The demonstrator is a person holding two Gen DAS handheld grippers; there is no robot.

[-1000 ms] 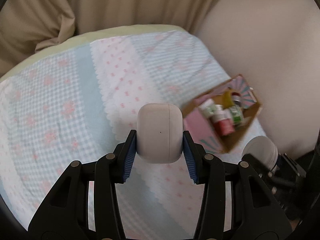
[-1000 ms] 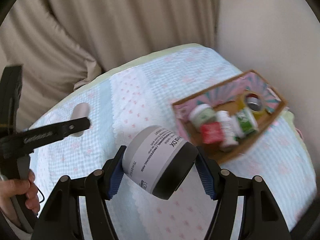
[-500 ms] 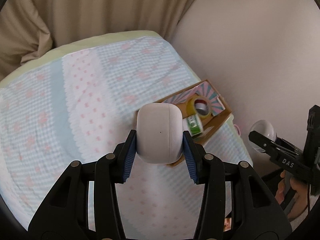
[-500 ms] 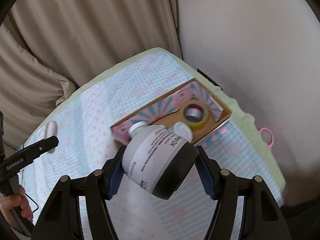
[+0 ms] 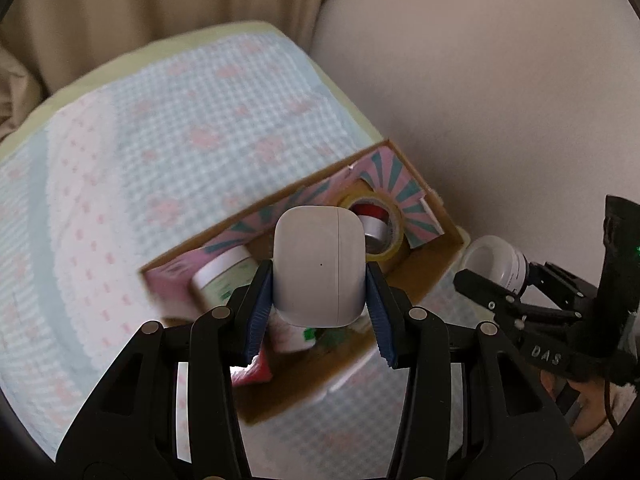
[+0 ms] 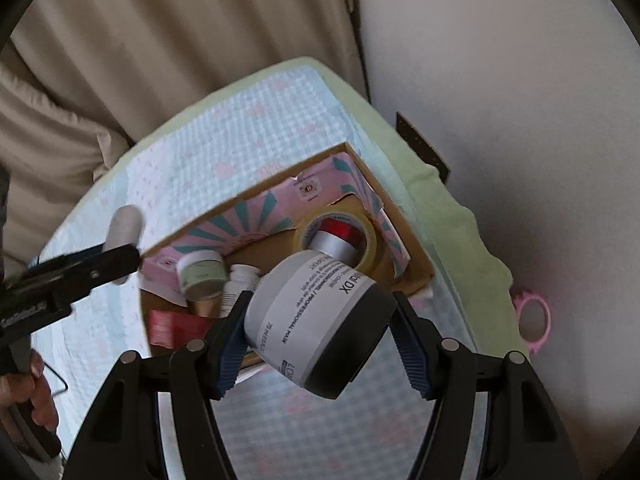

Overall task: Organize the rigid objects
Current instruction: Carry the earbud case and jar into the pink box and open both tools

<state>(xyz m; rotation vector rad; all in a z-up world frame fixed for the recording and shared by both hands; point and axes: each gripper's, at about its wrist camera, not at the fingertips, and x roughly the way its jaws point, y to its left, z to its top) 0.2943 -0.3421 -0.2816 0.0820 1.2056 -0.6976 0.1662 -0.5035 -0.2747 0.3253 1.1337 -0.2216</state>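
My left gripper [image 5: 318, 308] is shut on a white earbud case [image 5: 320, 268] and holds it above the open cardboard box [image 5: 434, 276] with pink and teal flaps. My right gripper [image 6: 322, 340] is shut on a white jar with a dark lid [image 6: 316, 320], held tilted above the same box [image 6: 416, 264]. The box holds a yellow tape roll [image 6: 370, 236] around a red-and-silver can, a green-labelled jar [image 6: 200, 272], a white bottle [image 6: 236, 284] and a red packet [image 6: 172, 326]. The jar also shows in the left wrist view [image 5: 496, 260], at the box's right end.
The box lies near the right edge of a bed with a pale blue and pink checked cover [image 5: 160, 152]. A white wall [image 5: 480, 80] stands close to the right, beige curtains [image 6: 160, 40] behind. A pink ring [image 6: 534, 316] lies beside the bed.
Both grippers have moved toward the box with their objects still held; the box now appears larger and directly beneath them.
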